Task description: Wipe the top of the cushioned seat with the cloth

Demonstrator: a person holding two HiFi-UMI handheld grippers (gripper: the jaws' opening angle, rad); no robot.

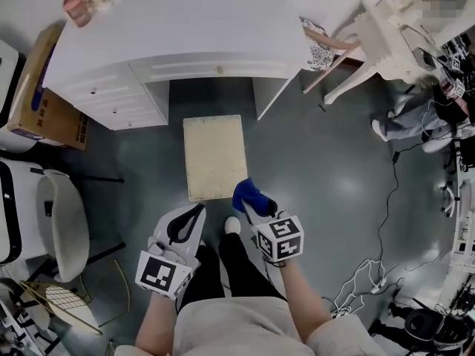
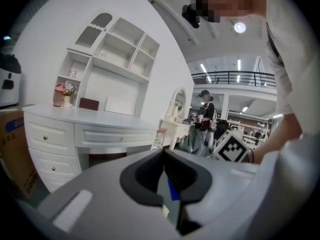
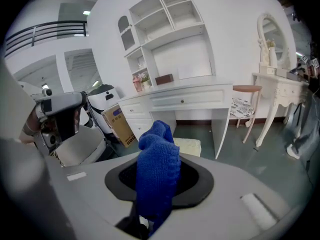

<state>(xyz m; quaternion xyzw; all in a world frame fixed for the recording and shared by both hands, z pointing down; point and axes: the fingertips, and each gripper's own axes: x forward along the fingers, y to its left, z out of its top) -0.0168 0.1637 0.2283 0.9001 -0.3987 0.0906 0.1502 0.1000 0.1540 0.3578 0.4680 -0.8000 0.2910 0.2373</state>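
Observation:
The cushioned seat (image 1: 215, 156) is a cream rectangular stool standing on the grey floor in front of the white desk; its near corner also shows in the right gripper view (image 3: 189, 146). My right gripper (image 1: 250, 203) hovers just off the seat's near right corner, shut on a blue cloth (image 1: 249, 194). That cloth (image 3: 157, 166) bunches up out of the jaws of the right gripper (image 3: 159, 184) and hides the pads. My left gripper (image 1: 187, 225) is held lower and to the left, short of the seat's near edge. Its jaws meet at the tip with nothing between them (image 2: 163, 174).
A white desk (image 1: 185, 28) with drawers stands behind the seat, with a cardboard box (image 1: 46, 87) to its left. A white chair (image 1: 63, 228) is at the left. At the right are a white vanity stool (image 1: 386, 43), a person's legs (image 1: 415, 121) and floor cables (image 1: 371, 273).

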